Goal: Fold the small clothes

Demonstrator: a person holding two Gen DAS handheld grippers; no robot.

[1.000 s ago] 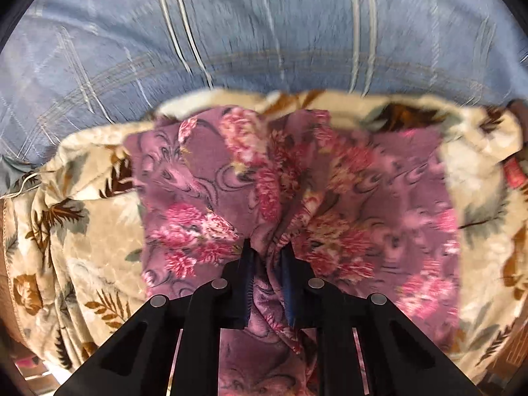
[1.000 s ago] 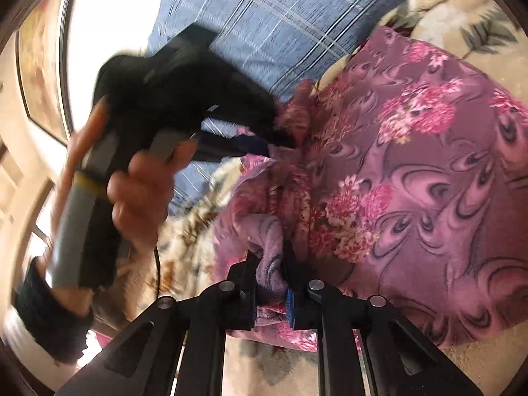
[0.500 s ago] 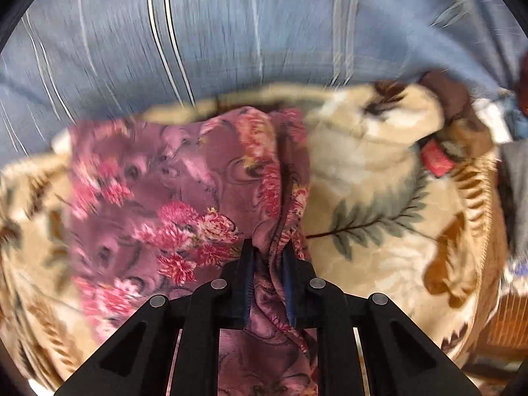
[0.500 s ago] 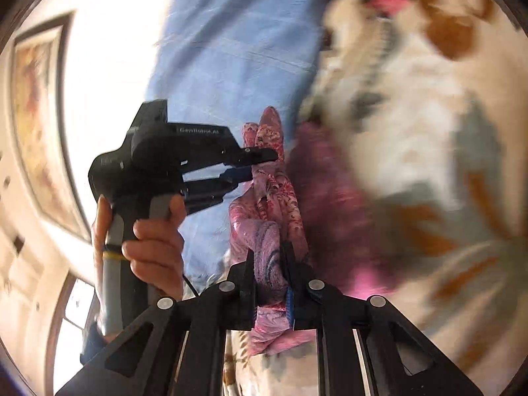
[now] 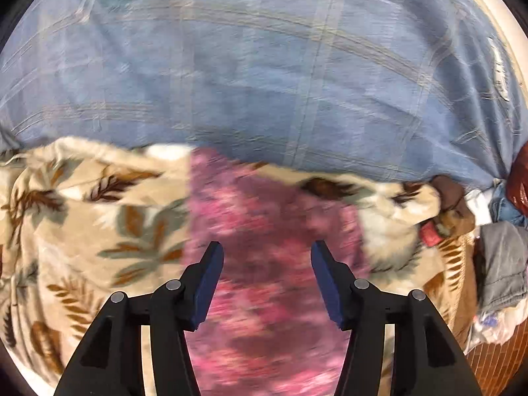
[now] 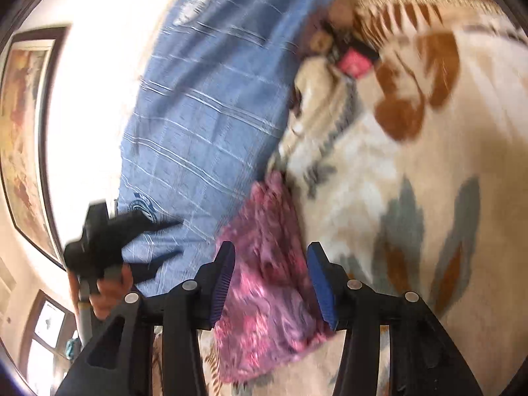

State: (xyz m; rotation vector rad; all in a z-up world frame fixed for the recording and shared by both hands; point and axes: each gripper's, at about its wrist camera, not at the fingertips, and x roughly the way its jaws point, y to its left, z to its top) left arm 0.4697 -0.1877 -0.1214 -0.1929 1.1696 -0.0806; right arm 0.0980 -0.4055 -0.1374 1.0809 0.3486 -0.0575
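Note:
A small purple garment with pink flowers (image 5: 264,250) lies on a cream blanket with brown and grey leaves (image 5: 99,231). My left gripper (image 5: 266,257) hovers over it, its jaws opening, the cloth lying below them and no pad pressing on it. In the right wrist view the same garment (image 6: 264,264) lies folded into a narrow strip. My right gripper (image 6: 270,264) stands over it with its jaws opening, the pads apart from the cloth. The left gripper (image 6: 165,241) shows there too, at the lower left, held by a hand (image 6: 105,293). Both views are blurred.
A blue checked sheet (image 5: 264,66) covers the far side behind the blanket. Grey and other clothes (image 5: 501,264) are heaped at the right edge beside a wicker basket (image 5: 495,363). A framed picture (image 6: 26,132) hangs on the wall at left.
Both grippers held a bunch of the flowered garment earlier; now both have let go and their jaws stand apart. The garment has dropped onto the blanket. The right gripper has swung sideways.

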